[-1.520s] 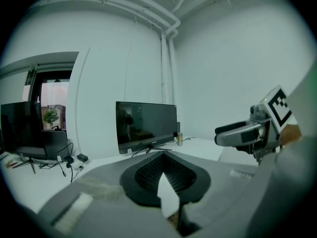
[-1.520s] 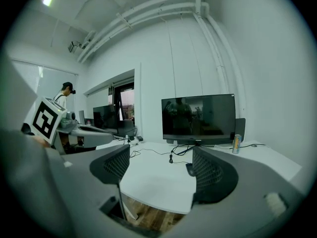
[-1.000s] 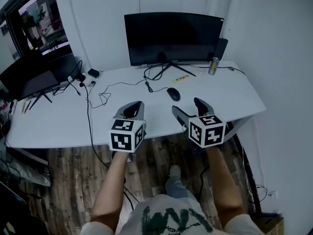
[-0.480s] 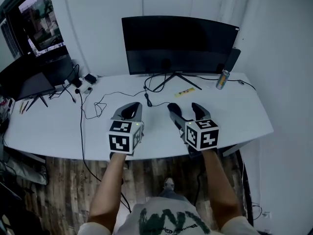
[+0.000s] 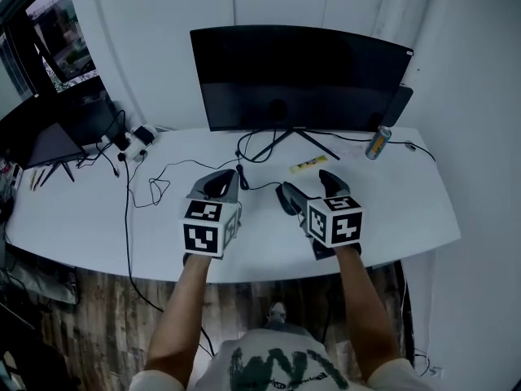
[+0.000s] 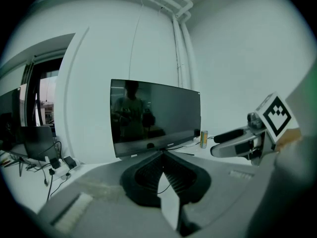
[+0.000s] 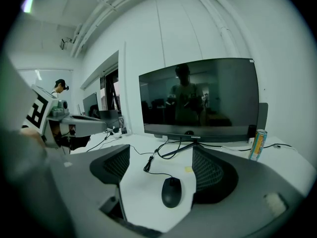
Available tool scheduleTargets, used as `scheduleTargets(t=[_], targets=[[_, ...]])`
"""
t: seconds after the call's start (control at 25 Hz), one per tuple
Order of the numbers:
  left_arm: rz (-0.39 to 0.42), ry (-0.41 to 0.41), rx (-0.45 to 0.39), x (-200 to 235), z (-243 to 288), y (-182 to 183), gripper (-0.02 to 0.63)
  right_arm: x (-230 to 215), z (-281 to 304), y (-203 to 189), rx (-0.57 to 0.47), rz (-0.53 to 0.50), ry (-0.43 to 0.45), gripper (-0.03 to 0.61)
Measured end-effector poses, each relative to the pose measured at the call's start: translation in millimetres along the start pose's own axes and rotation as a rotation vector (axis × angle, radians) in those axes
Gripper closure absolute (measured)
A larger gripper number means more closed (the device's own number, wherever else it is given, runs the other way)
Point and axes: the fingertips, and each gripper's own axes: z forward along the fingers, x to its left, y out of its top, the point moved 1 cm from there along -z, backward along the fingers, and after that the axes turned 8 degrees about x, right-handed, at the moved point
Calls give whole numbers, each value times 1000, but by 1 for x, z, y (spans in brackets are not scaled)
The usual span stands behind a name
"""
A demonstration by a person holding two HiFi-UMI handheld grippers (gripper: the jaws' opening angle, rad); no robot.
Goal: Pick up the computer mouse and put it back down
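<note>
Right tool (image 7: 161,158) hovers low over the white surface (image 5: 81,218), jaws spread wide. The small black computer mouse (image 7: 171,192) sits right there in the gap, flat on the surface, closer to the right-hand jaw but touching neither. Its thin black cable (image 7: 151,168) snakes away toward the stand of the wide black curved monitor (image 5: 301,76) at the back edge. In the head view the mouse seems tucked behind the right tool, hard to pick out. Left tool (image 6: 162,155) is alongside, above the front edge, pads pressed together on nothing. A yellow-and-blue drink can (image 5: 376,142) stands near the back right corner.
</note>
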Motion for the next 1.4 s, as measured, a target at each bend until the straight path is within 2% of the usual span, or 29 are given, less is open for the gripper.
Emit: scheduleTargets(t=[0.8,1.4], targets=[[-50,29,97,18,54,-43,611,-26,111,-86,284,52,60,196],[-70,18,184,16,74,-72,610,-41,152,-140,441,77,53,178]])
